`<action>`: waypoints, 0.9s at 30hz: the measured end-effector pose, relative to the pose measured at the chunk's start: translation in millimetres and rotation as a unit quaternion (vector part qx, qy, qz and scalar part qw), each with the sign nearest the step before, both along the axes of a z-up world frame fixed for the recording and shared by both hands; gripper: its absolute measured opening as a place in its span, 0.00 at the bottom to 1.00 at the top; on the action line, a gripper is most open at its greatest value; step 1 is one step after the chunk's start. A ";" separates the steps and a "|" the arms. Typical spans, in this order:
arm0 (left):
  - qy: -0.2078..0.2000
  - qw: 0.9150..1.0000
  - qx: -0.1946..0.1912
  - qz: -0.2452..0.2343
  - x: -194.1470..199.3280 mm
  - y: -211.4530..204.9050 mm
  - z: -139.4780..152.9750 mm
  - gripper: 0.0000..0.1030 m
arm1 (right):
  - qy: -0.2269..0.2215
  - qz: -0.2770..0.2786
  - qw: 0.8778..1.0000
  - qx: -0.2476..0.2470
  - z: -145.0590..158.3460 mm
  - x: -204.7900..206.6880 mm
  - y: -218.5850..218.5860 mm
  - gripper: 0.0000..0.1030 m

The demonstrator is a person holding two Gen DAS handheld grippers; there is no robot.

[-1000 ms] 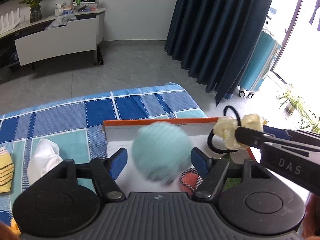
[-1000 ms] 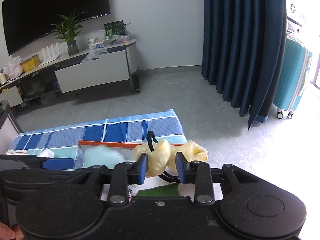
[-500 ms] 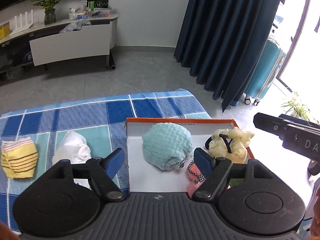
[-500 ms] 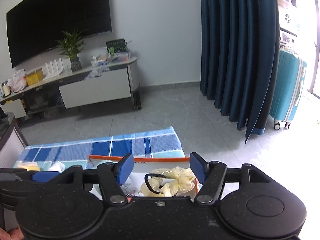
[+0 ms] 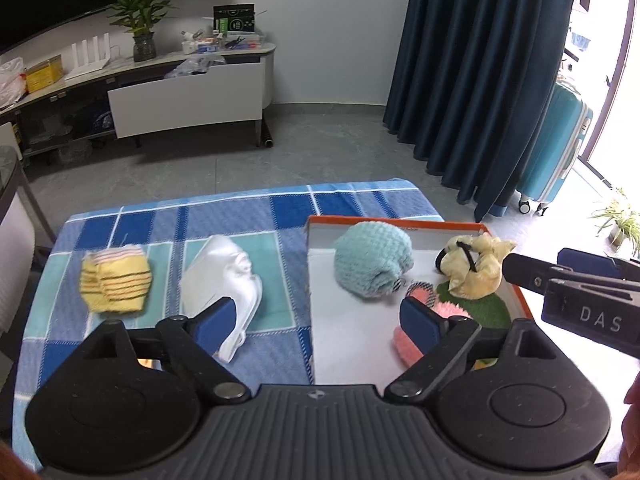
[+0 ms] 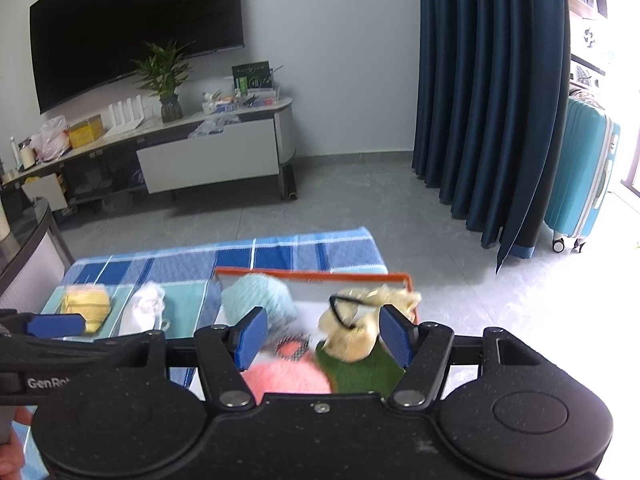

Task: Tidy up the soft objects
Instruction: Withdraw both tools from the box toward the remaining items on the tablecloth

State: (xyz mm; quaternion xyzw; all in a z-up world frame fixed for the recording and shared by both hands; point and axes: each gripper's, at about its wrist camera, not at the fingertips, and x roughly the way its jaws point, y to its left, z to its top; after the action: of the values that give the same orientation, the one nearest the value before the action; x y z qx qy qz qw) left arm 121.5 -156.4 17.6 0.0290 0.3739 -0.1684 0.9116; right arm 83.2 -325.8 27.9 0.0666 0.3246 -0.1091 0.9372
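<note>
The left gripper [image 5: 320, 320] and right gripper [image 6: 324, 338], jaws just opened, are held spread and empty; the teal knitted ball [image 5: 372, 262] and yellow fabric scrunchie [image 5: 474, 268] are left in the orange-rimmed white box [image 5: 360, 340], seemingly sorted.

Grey tiled floor [image 6: 340, 184], navy curtain [image 6: 488, 100], wall television [image 6: 132, 24], daylight from the right

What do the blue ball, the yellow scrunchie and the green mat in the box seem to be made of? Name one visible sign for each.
Blue ball: looks like knitted or crocheted yarn, matte; its surface shows a bumpy stitch pattern.
Yellow scrunchie: probably thin glossy fabric, gathered into shiny crumpled folds around a black elastic loop.
Green mat: seemingly artificial turf or short pile, dull with a fuzzy grain.
</note>
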 end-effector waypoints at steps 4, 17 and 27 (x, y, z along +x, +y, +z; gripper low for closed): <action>0.000 1.000 0.000 0.015 -9.4 15.3 -0.3 0.89 | 0.006 0.012 1.000 -0.003 -2.5 -8.1 13.5 0.73; 0.004 0.998 -0.003 0.056 -28.6 61.4 -3.7 0.89 | 0.021 0.048 0.999 0.001 -8.8 -11.7 55.3 0.73; 0.007 0.997 -0.009 0.081 -34.1 90.1 -6.7 0.90 | 0.029 0.076 0.997 0.002 -12.8 -5.6 81.9 0.73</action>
State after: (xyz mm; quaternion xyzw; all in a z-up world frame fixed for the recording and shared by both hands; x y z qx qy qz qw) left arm 87.4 -66.3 11.0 -0.0110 0.3802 -0.0975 0.9197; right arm 77.6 -243.9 15.1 0.0403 0.3559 -0.0384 0.9329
